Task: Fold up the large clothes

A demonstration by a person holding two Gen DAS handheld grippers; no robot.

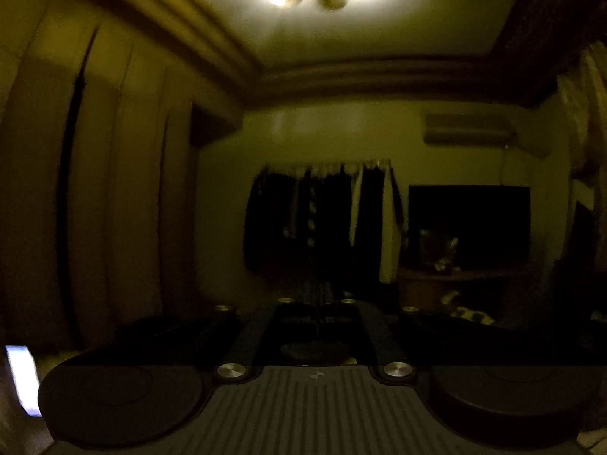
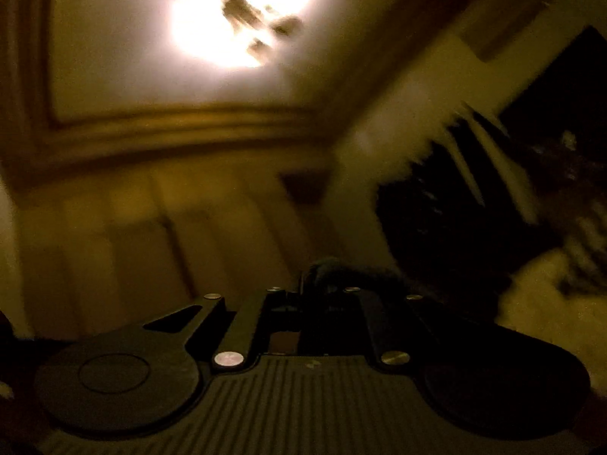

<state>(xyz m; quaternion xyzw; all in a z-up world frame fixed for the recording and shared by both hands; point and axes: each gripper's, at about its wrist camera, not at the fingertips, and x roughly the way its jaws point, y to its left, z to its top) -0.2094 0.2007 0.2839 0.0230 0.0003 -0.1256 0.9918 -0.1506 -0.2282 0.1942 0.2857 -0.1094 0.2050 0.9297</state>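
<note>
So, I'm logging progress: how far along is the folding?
Done: no folded garment shows in either view. In hand: the right gripper points up toward the ceiling light with dark cloth bunched at its jaws; the left gripper is too dark to judge. Left: apparently the whole fold.

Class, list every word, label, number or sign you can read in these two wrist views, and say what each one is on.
None can be read.
The glowing white rectangle at the lower left of the left wrist view: too blurred to show any writing.
The dark screen on the far wall: blank.
The right wrist view: too dim and smeared.
</note>
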